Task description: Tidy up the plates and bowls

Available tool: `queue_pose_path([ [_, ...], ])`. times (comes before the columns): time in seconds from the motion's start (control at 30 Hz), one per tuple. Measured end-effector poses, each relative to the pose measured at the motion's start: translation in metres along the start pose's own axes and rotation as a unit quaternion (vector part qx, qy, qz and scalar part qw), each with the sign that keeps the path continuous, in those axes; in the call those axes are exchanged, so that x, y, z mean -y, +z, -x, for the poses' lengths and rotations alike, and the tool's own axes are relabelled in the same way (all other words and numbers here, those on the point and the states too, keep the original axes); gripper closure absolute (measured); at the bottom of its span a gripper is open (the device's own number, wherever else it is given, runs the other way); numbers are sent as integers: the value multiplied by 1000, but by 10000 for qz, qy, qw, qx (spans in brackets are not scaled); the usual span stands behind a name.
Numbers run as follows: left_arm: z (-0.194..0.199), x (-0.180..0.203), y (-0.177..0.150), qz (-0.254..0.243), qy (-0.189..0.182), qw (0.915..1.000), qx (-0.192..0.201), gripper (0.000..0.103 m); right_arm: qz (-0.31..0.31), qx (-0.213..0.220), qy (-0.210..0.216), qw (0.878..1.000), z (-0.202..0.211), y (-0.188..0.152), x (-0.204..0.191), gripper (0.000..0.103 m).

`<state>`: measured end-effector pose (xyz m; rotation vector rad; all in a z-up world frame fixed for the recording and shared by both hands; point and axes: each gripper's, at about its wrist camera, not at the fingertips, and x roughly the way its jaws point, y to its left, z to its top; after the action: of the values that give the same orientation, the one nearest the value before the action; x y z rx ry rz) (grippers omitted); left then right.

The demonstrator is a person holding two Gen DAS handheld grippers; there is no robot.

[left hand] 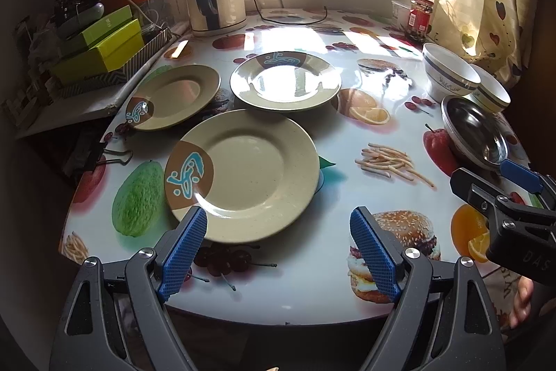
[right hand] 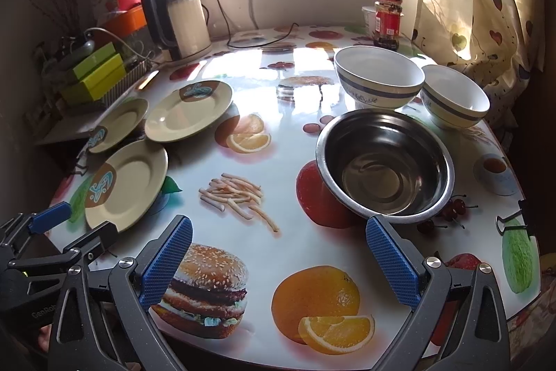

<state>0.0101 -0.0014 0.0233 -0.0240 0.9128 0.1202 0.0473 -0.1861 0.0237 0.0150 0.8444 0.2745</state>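
Left gripper (left hand: 278, 249) wide open, empty, over near edge of nearest beige plate (left hand: 243, 176). Right gripper (right hand: 278, 266) equally wide, holding nothing, just short of steel bowl (right hand: 385, 166). Likely risks: smooth plate slipping on glossy tablecloth (right hand: 295, 232); overlapping far plate (left hand: 285, 80) shifting; white bowls (right hand: 378, 75) knocked.

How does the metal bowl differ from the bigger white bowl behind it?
The metal bowl is shiny, dark inside and tilted toward the camera; the bigger white bowl is matte white with a blue band, and stands upright. The metal bowl is wider and shallower. Both are empty, untouched by the open right gripper.
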Motion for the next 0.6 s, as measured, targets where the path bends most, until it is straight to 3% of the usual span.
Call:
queue_pose_path([
  [0.6, -1, -3, 0, 32, -49, 10000, -27, 18, 10, 1, -11, 10000, 0, 0, -1, 1],
])
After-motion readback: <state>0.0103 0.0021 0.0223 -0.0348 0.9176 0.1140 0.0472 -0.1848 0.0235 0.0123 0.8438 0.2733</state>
